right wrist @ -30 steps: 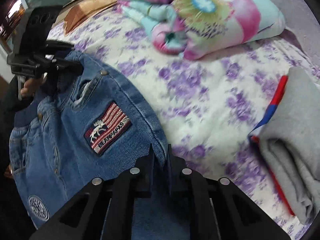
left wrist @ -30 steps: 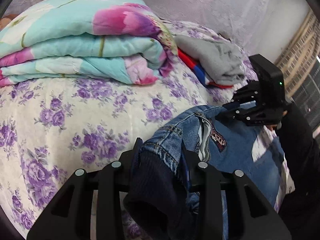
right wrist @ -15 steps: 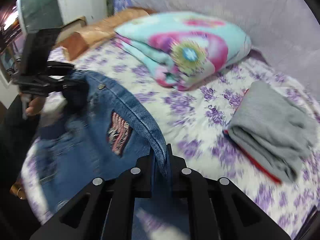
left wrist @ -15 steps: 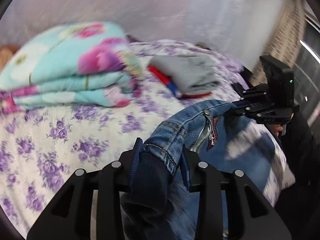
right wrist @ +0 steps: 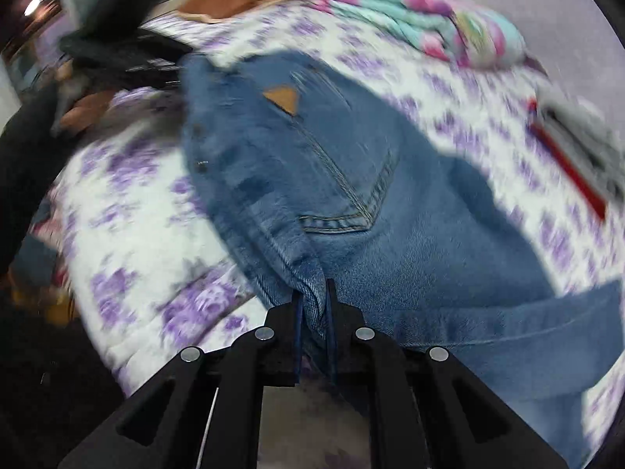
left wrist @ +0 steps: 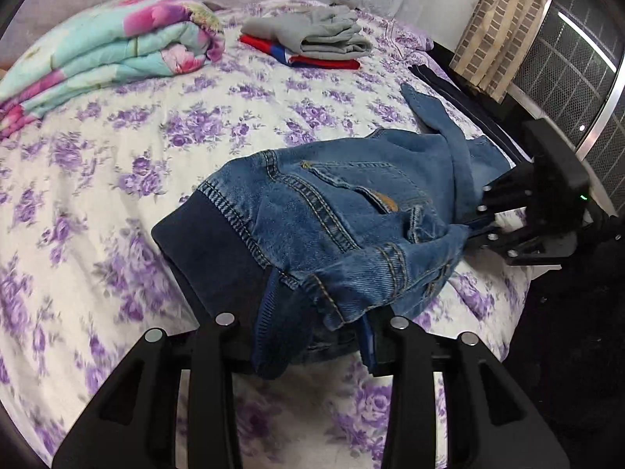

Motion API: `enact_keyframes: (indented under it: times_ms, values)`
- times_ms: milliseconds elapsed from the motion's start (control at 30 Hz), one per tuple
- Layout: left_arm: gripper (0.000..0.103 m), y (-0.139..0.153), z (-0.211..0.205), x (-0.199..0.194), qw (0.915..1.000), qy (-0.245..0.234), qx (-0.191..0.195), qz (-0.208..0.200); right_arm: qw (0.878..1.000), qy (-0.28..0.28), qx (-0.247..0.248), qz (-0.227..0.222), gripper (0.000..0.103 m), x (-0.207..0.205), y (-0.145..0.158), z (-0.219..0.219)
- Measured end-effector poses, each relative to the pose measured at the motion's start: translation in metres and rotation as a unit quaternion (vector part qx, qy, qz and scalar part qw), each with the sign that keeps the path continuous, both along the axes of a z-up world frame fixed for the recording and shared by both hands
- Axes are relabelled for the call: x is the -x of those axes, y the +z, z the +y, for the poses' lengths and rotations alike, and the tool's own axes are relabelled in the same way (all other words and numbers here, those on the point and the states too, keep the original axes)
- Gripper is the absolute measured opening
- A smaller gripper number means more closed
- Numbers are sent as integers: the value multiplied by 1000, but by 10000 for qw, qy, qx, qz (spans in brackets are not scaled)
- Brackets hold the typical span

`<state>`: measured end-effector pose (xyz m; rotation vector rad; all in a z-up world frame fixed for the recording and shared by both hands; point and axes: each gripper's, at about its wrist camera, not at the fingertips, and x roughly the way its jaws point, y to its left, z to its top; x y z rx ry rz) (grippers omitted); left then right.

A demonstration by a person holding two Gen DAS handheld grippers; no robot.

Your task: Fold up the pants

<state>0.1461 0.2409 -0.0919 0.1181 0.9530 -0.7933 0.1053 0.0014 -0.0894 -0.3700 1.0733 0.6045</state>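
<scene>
Denim pants [left wrist: 343, 211] lie rumpled on the flowered bed [left wrist: 117, 164], back pocket up. Each hand-held gripper pinches a waistband end, left [left wrist: 308, 332] easing wider, right [right wrist: 312, 312] clenched tight, apparently to spread them flat for folding.
</scene>
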Motion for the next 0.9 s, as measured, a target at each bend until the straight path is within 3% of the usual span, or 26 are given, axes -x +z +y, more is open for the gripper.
enact_keyframes:
  times_ms: [100,167,300,400,433,500,567,600,667,700,733,767,800,833,867,900]
  values:
    - [50,11,5,26,9990,109,-317,-304,9995,-193,-236,89,10,-3,4,-6]
    - [85,16,15,39,9992,164,-305,-221,9988,-247,-410,135,10,-3,5,-12]
    - [85,45,29,64,9976,539,30,-443,9988,-238,-408,84,11,-1,1,-11]
    - [87,78,14,78,9912,682,755,-841,9984,-324,-462,-11,12,3,-3,-12]
    - [94,84,4,78,9883,857,815,-959,9982,-343,-498,-57,12,5,-2,-13]
    - [97,86,-26,69,9824,1441,695,-970,9977,-388,-545,-113,15,9,-1,-16]
    - [97,71,-57,54,9803,1785,645,-551,9971,-472,-581,-143,19,14,2,-21]
    - [91,62,-68,48,9792,1883,669,-359,9969,-511,-569,-174,23,18,5,-24]
    - [52,36,-87,40,9769,2084,472,33,9967,-427,-684,-87,43,28,15,-31]
    - [51,22,-93,37,9709,2392,67,92,9963,-423,-739,-69,58,34,21,-34]
    - [40,14,-94,39,9653,2604,-182,65,9958,-448,-783,-161,59,39,30,-37]
    - [34,7,-96,43,9595,2787,-397,-50,9953,-468,-811,-241,58,41,38,-39]
    - [34,6,-95,49,9584,2830,-348,-149,9945,-509,-866,-299,45,41,46,-41]
    - [35,6,-93,52,9570,2881,-276,-201,9933,-592,-943,-294,20,34,54,-41]
    - [34,5,-90,54,9543,2977,-198,-157,9922,-688,-1004,-261,11,27,57,-41]
    - [34,3,-87,54,9520,3058,-96,-91,9908,-792,-1073,-221,9,18,58,-39]
